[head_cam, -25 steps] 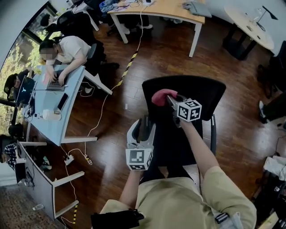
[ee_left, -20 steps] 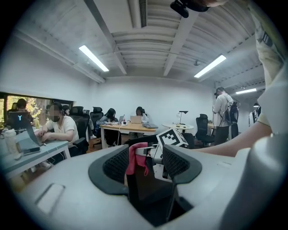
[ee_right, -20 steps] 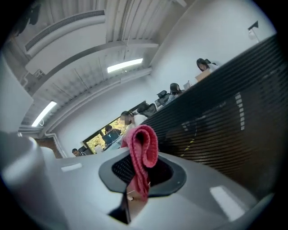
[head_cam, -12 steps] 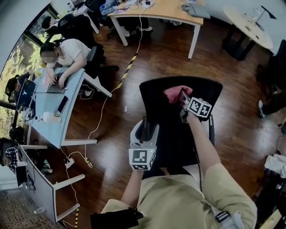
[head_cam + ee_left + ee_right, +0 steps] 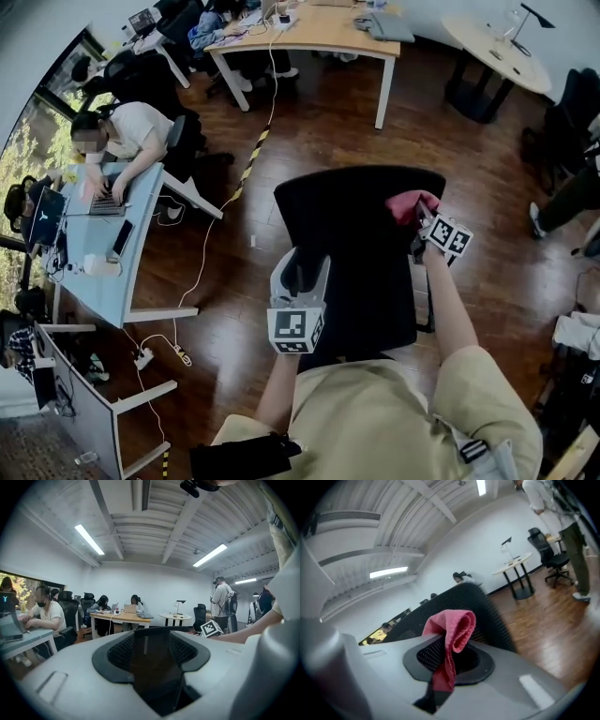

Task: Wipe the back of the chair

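Observation:
The black mesh chair back [image 5: 347, 244] stands in front of me in the head view. My right gripper [image 5: 417, 214] is shut on a pink cloth [image 5: 403, 204], pressed against the upper right part of the back. In the right gripper view the folded cloth [image 5: 452, 625] sticks out of the gripper [image 5: 444, 667], with the chair back [image 5: 480, 604] just behind it. My left gripper [image 5: 300, 272] rests at the chair's left edge. In its own view the left gripper [image 5: 152, 667] has its jaws together, and I cannot tell whether they pinch the edge.
A light blue desk [image 5: 141, 239] with a person typing on a laptop stands to the left. A wooden desk [image 5: 309, 23] and a round table [image 5: 492, 42] are at the back. Cables and a striped floor strip [image 5: 246, 159] lie on the wood floor. Another dark chair [image 5: 577, 117] is at right.
My right gripper has slid the pink cloth to the right along the top of the chair back, from its left part to its right side. The left gripper stays at the left edge.

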A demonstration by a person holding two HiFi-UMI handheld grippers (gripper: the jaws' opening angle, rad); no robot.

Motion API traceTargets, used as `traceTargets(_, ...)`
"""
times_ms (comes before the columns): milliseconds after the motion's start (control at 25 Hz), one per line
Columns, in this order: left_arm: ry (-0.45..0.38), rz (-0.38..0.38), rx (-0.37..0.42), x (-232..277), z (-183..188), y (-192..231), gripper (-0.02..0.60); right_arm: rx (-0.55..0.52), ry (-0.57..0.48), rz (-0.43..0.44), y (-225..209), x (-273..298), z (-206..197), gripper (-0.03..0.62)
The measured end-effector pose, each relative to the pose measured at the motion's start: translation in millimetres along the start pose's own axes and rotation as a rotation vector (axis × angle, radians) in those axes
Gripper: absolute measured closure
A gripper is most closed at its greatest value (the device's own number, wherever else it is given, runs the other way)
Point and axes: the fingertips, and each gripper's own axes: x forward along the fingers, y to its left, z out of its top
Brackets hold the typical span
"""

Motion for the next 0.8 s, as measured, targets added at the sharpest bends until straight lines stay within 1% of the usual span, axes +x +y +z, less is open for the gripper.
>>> traceTargets(80, 0.002, 0.023, -0.002, -5, 1, 8, 0.356, -0.019, 0.078, 0.136, 56, 19, -35, 0.557)
traceTargets(200, 0.005, 0.065, -0.002, -15, 2, 22, 0.356, -0.096, 0.185, 0.34, 160, 50, -93, 0.554)
traceTargets(280, 0.011, 0.094, 0.003, -23, 1, 32, 0.356, -0.113, 0.236, 0.448, 226, 70, -126, 0.554)
traceTargets(360, 0.02, 0.118, 0.005, -31, -1, 41, 0.356, -0.103, 0.271, 0.501, 272, 88, -151, 0.553)
traceTargets(440, 0.029, 0.141, 0.001, -38, -4, 48, 0.356, -0.097, 0.306, 0.5, 295, 104, -171, 0.553)
traceTargets(520, 0.037, 0.159, -0.004, -44, -7, 55, 0.356, -0.092, 0.328, 0.466, 296, 117, -184, 0.553)
traceTargets(600, 0.042, 0.169, -0.009, -46, -10, 60, 0.357, -0.067, 0.316, 0.431, 282, 124, -182, 0.553)
traceTargets(680, 0.044, 0.166, -0.013, -45, -13, 62, 0.359, -0.032, 0.273, 0.378, 250, 123, -166, 0.553)
traceTargets(800, 0.042, 0.138, -0.018, -35, -16, 58, 0.359, 0.08, 0.175, 0.261, 176, 103, -128, 0.551)
